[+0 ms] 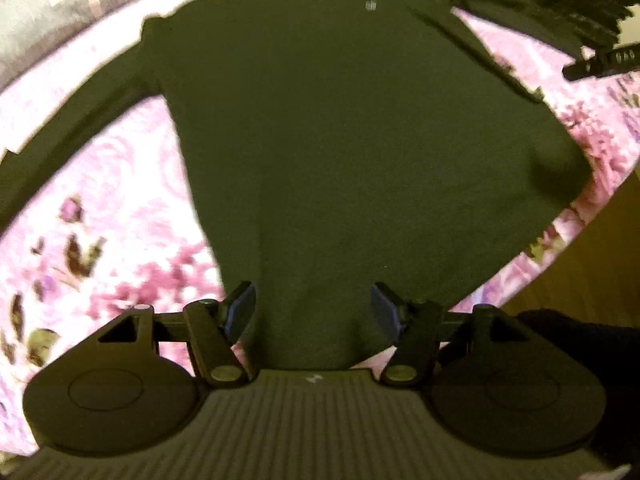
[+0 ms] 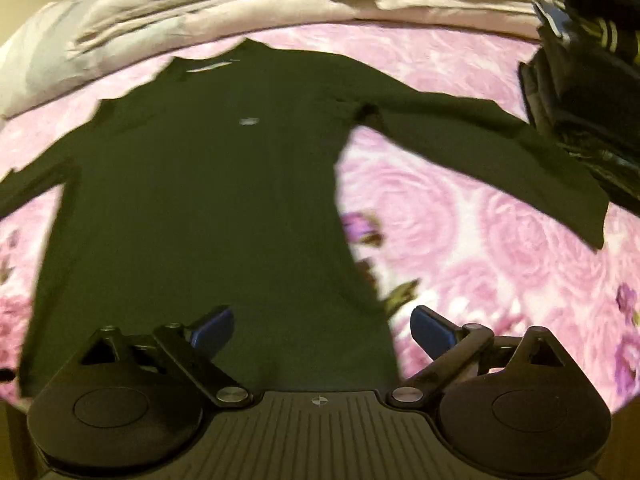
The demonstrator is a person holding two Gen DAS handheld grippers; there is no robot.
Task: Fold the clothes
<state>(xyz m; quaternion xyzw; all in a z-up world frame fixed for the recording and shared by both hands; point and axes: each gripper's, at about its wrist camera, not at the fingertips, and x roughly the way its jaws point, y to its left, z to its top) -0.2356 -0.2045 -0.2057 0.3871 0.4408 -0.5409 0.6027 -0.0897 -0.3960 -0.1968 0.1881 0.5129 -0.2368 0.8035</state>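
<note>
A dark green long-sleeved shirt (image 1: 320,140) lies flat, front up, on a pink floral bedspread (image 1: 100,220), collar at the far end, both sleeves spread out. It also shows in the right wrist view (image 2: 200,200). My left gripper (image 1: 313,308) is open and empty, over the shirt's near hem towards its left corner. My right gripper (image 2: 322,326) is open and empty, over the near hem at the shirt's right edge, its right fingertip (image 2: 430,330) above the bedspread (image 2: 480,240).
A grey folded blanket (image 2: 200,12) lies along the far side of the bed. A pile of dark clothes (image 2: 580,100) sits at the far right, touching the shirt's right sleeve. A wooden floor (image 1: 592,264) shows past the bed's near right edge.
</note>
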